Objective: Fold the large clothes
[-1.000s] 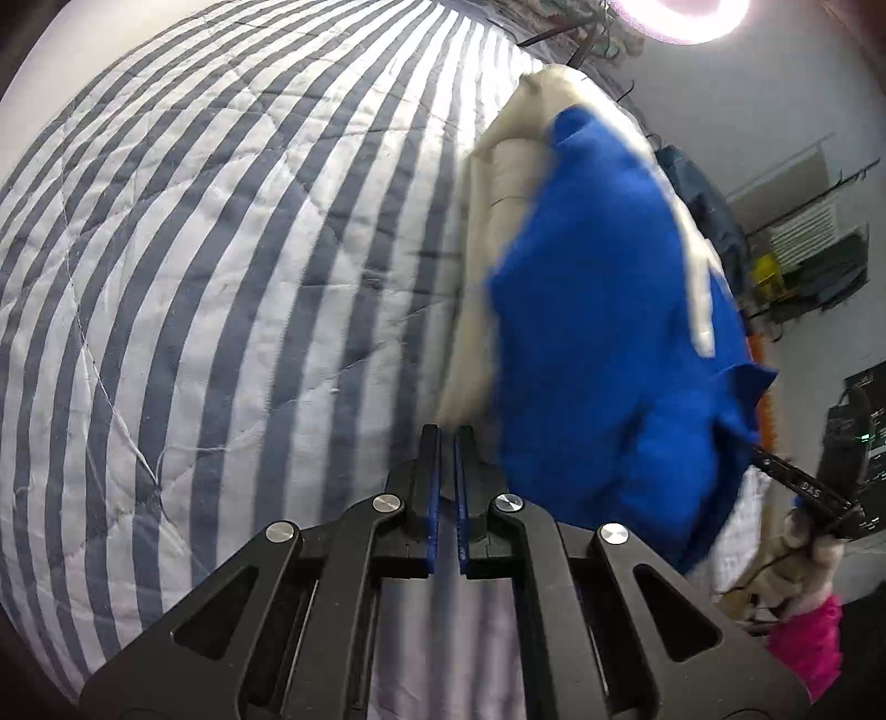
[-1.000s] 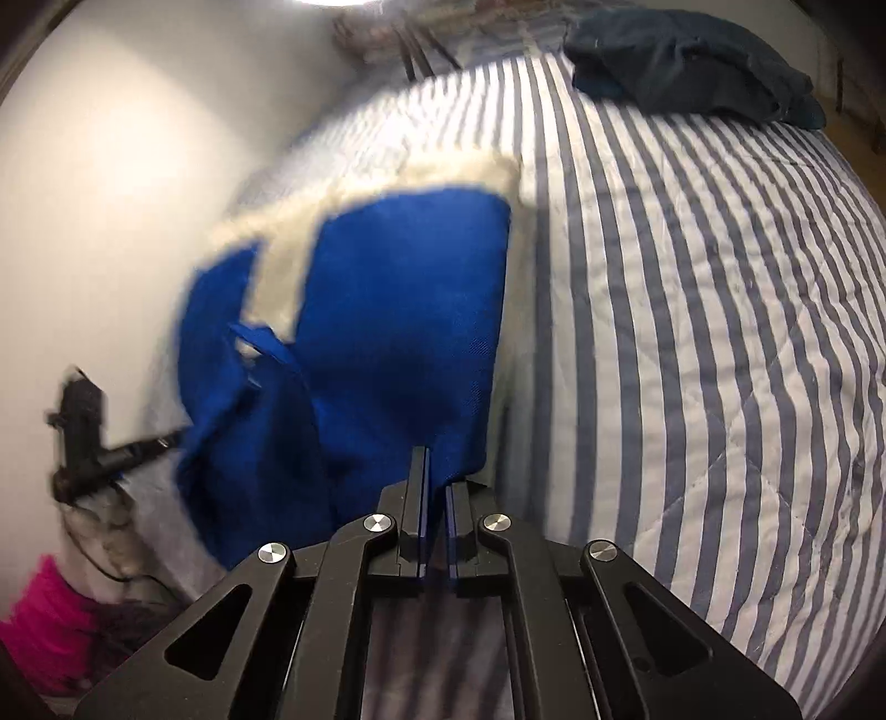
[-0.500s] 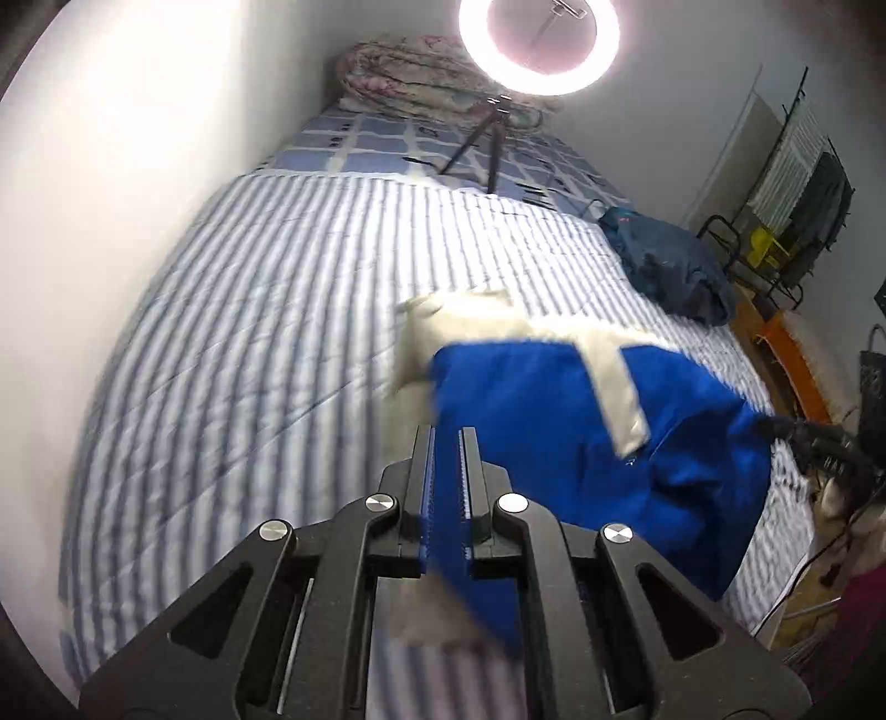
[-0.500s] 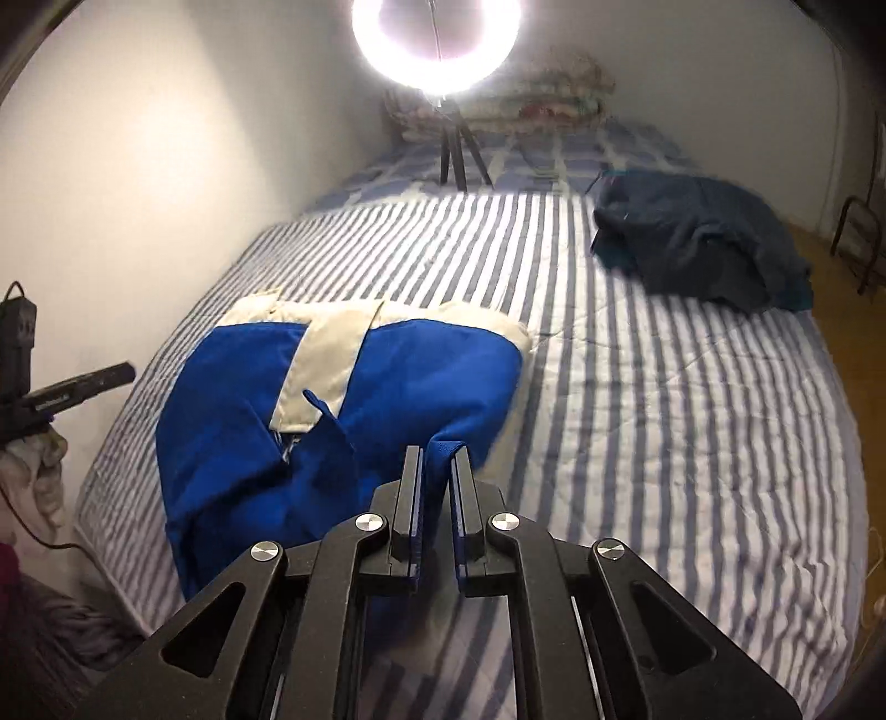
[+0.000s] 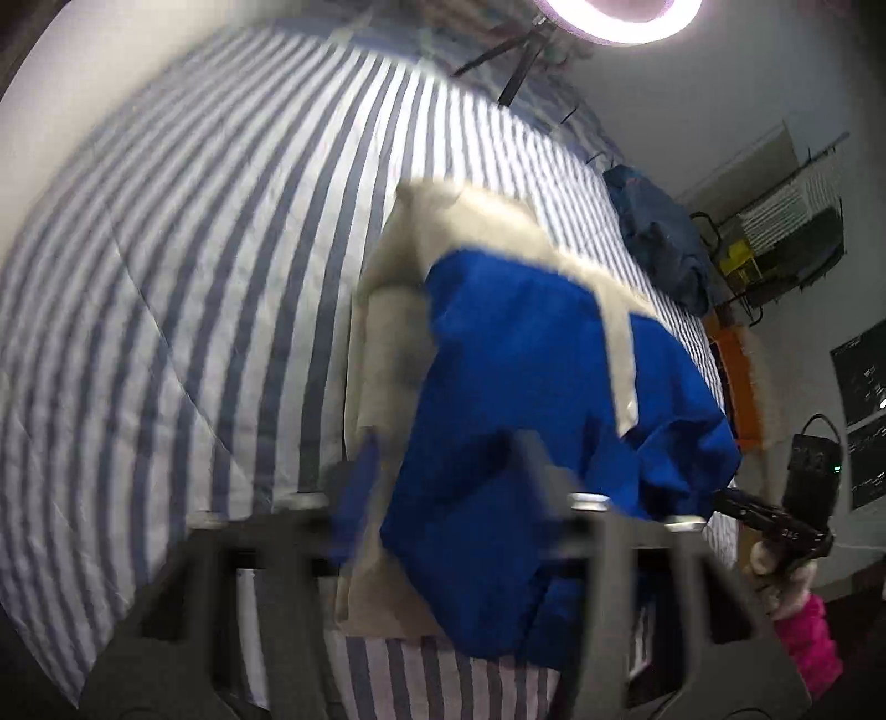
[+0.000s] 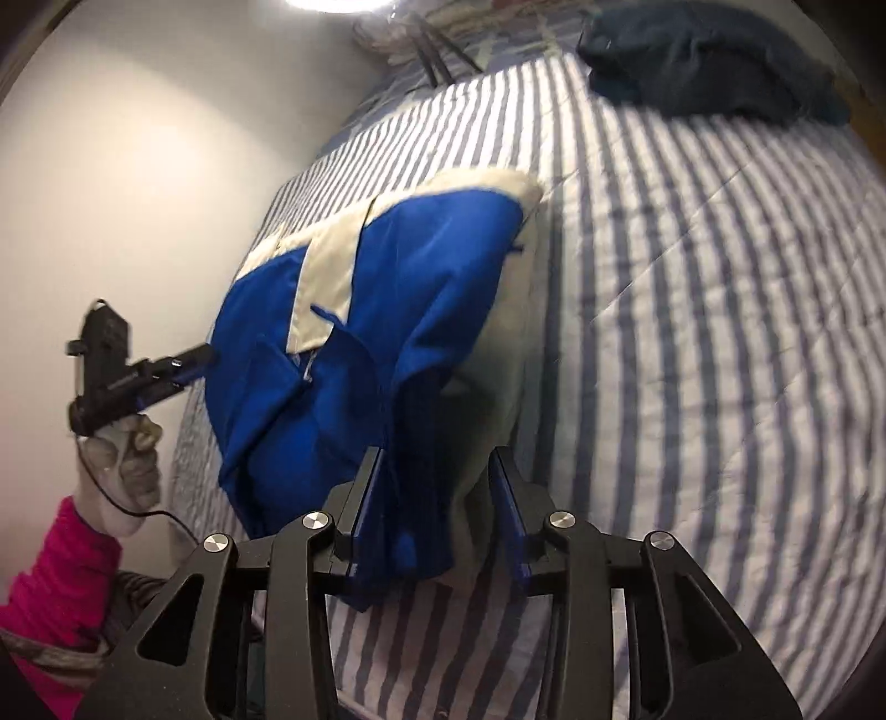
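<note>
A bed covered by a blue-and-white striped quilted cover [image 6: 692, 332] fills both views. On it, near the wall-side edge, lies the royal-blue garment with cream panels [image 6: 398, 310], folded into a rough block with loose blue cloth bunched at its near end. Farther up the quilt, well apart from the blue garment, sits a dark navy heap of clothing [image 6: 709, 50]. The right gripper [image 6: 437, 487] tilts steeply down over the garment's near edge; its jaws are opening, blue-padded fingers either side of the hanging cloth without pinching it. The left gripper [image 5: 443, 487], blurred, also angles down with jaws opening astride the same garment. A gloved hand [image 6: 119, 459] in a pink sleeve carries it.
</note>
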Available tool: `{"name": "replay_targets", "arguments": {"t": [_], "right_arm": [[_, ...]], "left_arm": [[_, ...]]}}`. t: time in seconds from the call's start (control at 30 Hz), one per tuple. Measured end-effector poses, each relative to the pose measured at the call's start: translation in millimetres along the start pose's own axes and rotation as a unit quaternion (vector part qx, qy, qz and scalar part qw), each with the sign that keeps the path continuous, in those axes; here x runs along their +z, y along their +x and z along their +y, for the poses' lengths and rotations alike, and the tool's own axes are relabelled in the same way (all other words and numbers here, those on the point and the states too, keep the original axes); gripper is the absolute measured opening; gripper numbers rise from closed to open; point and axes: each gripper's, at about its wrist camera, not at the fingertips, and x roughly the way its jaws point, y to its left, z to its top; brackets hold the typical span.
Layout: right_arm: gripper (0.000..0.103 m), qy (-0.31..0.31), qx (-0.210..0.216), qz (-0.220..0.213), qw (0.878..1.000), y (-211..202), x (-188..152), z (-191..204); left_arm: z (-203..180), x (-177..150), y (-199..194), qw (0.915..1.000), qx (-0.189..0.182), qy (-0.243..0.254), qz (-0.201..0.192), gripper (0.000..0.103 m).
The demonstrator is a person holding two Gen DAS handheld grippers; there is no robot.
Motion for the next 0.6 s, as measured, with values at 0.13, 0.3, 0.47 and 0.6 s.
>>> {"name": "replay_targets", "arguments": {"t": [0.13,0.3,0.47,0.6], "right_arm": [[0.002,0.007,0.008,0.019,1.000,16,-1,8],[0.002,-0.005,0.063,0.034,0.997,11,-20,30],[0.002,-0.013,0.000,0.082,0.997,43,-28,28],[0.008,-0.078,-0.040,0.062,0.994,5,-23,48]], "left_arm": [[-5,-2,-5,0.9999,0.000,0.016,0.002,0.004],[-3,1,-13,0.9972,0.052,0.052,-0.014,0.003],[-1,-7,10,0.9929,0.091,0.077,0.009,0.011],[-8,-3,-28,0.9898,0.110,0.085,-0.032,0.027]]}}
